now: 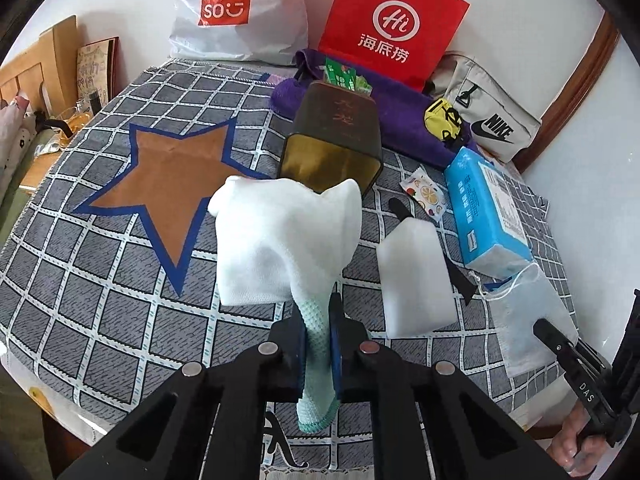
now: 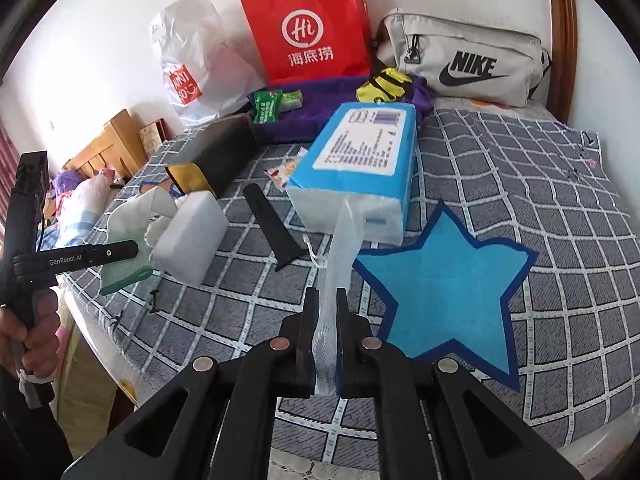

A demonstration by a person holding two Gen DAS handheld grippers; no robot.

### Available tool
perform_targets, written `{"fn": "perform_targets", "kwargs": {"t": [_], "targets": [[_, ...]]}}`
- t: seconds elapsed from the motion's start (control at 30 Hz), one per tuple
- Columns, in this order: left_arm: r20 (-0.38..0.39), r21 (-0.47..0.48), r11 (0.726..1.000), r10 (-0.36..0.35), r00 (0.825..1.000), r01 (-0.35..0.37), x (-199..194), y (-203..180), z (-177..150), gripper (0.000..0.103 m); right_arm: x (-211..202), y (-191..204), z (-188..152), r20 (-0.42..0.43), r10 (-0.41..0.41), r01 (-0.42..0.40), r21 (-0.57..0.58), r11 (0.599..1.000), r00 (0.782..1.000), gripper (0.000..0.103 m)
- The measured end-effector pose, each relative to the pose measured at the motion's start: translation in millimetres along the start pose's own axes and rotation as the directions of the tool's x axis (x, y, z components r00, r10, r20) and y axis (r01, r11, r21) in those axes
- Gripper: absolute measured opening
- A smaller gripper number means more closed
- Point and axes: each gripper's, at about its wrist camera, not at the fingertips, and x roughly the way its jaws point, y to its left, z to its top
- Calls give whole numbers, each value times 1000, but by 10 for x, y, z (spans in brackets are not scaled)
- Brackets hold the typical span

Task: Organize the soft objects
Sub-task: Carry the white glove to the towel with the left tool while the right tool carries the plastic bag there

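Left wrist view: left gripper (image 1: 318, 334) is clamped on the white sock (image 1: 280, 240), pinching only its pale-green ribbed part. Body of the sock flops forward off the pads, over the middle of the bed (image 1: 100, 312), between the brown star (image 1: 172, 184) and the white foam block (image 1: 416, 276).

Right gripper (image 2: 328, 320) is closed on a thin translucent mesh pouch (image 2: 340, 248), held edge-on near the bed's front edge, just beside the blue star (image 2: 444, 292).

Risks, my read:
- Sock grip is narrow and on stretchy knit. A fast swing could let it creep out of the pads.
- Hanging sock end sits close to the dark tin (image 1: 332, 140), which lies on its side. Dragging across it could snag or shove it.
- Pouch is slippery film with a loose drawstring. The string could catch on the black plastic piece (image 2: 272, 228) or the blue tissue pack (image 2: 356, 160) right behind it.
- Both grippers work the same front strip, so collision is possible if they cross.

Sock looks clean, limp, mostly white with green at one end. Pouch is near see-through, flat, empty as far as I can tell.
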Motion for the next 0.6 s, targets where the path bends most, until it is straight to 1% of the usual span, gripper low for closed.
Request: {"fn": "perform_targets", "kwargs": {"t": [0.17, 0.23, 0.33, 0.43, 0.53, 0.6], "targets": [[29, -34, 998, -60, 998, 61, -209, 69, 71, 10, -126, 64, 116, 27, 3, -3, -8, 1000, 1000, 6], [46, -29, 997, -64, 997, 66, -280, 58, 96, 10, -185, 83, 161, 39, 17, -17, -8, 1000, 999, 6], [69, -24, 997, -77, 995, 78, -393, 47, 131, 10, -265, 125, 210, 55, 16, -15, -18, 1000, 998, 6], [92, -17, 994, -107, 990, 109, -482, 33, 190, 10, -321, 154, 231, 63, 17, -16, -25, 1000, 998, 6], [109, -3, 995, -101, 989, 102, -549, -1, 271, 10, -370, 178, 267, 68, 21, -19, -30, 999, 997, 6], [116, -5, 993, -115, 987, 116, -588, -15, 323, 10, -407, 197, 297, 71, 26, -23, -38, 999, 997, 6]]}}
